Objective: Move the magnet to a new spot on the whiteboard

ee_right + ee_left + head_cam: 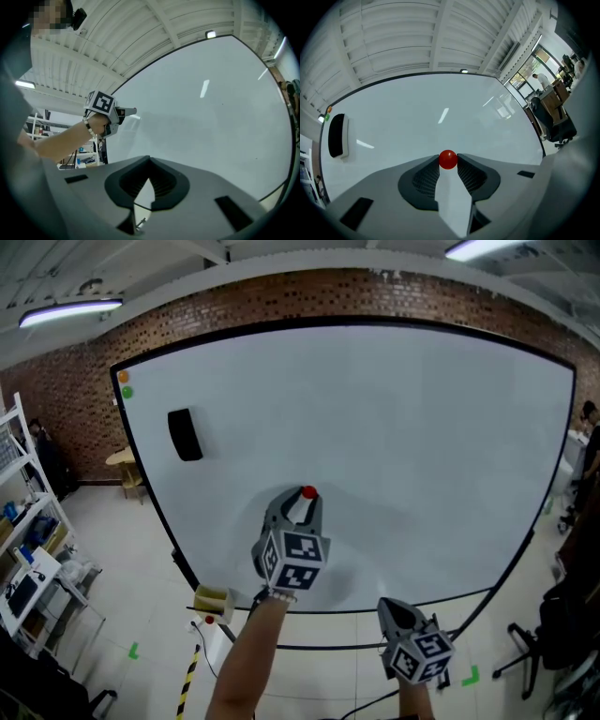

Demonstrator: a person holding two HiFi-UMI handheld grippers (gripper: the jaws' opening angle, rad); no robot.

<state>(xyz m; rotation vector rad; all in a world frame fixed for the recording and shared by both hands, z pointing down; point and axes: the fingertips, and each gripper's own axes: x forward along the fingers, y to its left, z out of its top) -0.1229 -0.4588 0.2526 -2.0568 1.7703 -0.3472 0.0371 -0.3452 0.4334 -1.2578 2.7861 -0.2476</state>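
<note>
— Magnet (308, 492) position?
— Low centre of whiteboard (412, 427), pinched at the tips of left claw (303, 499). The red ball sits right between the pads, both pressing on it
— On the board or off it?
— Can't tell from these views. Looks at or just off the surface
— Right claw (395, 612)?
— Pressed together, empty, held low near the board's bottom edge. Not involved
— Advice for the move?
— It's a tip-only grip on a round thing, so I'd pull straight off the board. Any sideways drag and it may roll out. Carry it clear of the surface and pick bare board well apart from the black eraser (185, 435) and the two small coloured dots (125, 384) in the top left corner. Come in square, let it seat, then spread the claw
</note>
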